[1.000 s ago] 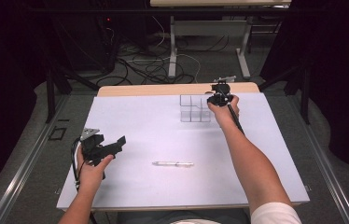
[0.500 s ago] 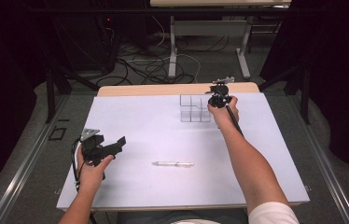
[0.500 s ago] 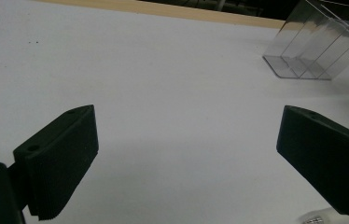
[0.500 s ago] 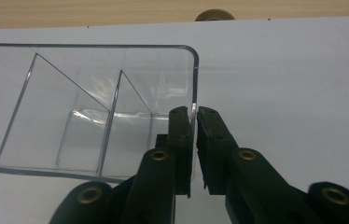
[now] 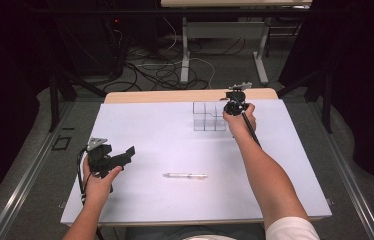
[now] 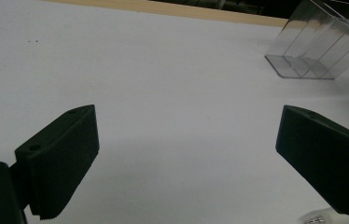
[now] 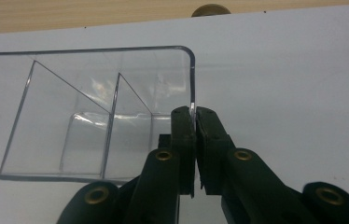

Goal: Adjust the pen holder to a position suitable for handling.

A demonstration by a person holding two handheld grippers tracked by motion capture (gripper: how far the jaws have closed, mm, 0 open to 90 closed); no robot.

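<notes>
Right gripper [image 7: 195,116]: has just closed, pinching the organizer [image 7: 93,107] wall.
Left gripper [image 6: 182,163]: wide open, idle.
Pen [image 5: 185,175]: untouched mid-table.
Progress: early; grip made, rest undone.

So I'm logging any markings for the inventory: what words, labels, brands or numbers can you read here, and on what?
None can be read.
Clear plastic organizer: no label or print.
Pen: any print is too small to tell.
White table sheet: blank.
Left gripper and right gripper: no legible marking on the black fingers.
</notes>
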